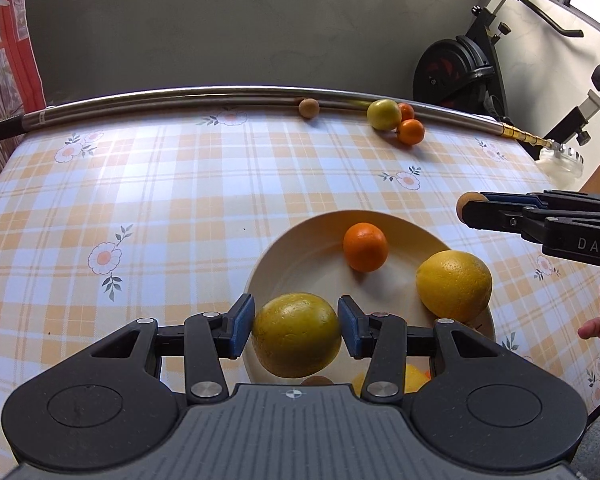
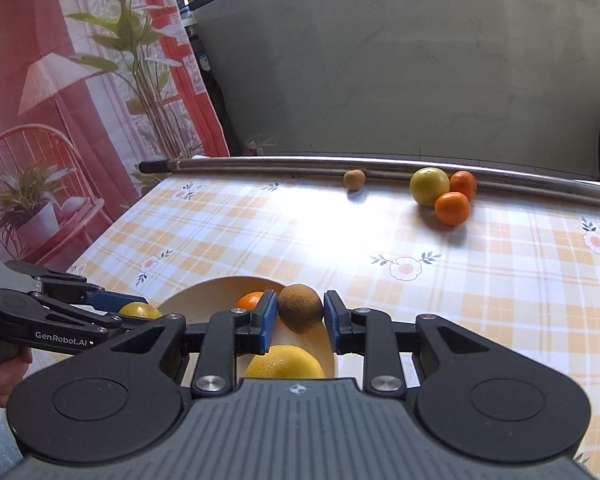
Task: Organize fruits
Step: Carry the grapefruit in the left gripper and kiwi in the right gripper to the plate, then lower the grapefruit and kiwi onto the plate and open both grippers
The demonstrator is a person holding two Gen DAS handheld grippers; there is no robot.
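Observation:
My left gripper [image 1: 297,326] is shut on a yellow-green citrus fruit [image 1: 296,334] and holds it over the near part of a cream plate [image 1: 300,236]. On the plate lie a small orange [image 1: 365,247] and a large yellow citrus [image 1: 454,286]. My right gripper [image 2: 300,312] is shut on a brown kiwi [image 2: 301,308] above the plate [image 2: 204,292]; it shows from the side in the left wrist view [image 1: 466,210]. At the far table edge lie another kiwi [image 1: 309,108], a yellow-green fruit [image 1: 383,114] and two small oranges [image 1: 410,132].
A metal pole [image 1: 180,98] lies along the far edge of the checked tablecloth [image 1: 160,200]. An exercise bike [image 1: 468,64] stands behind the table at the right. A patterned curtain [image 2: 80,100] hangs at the left.

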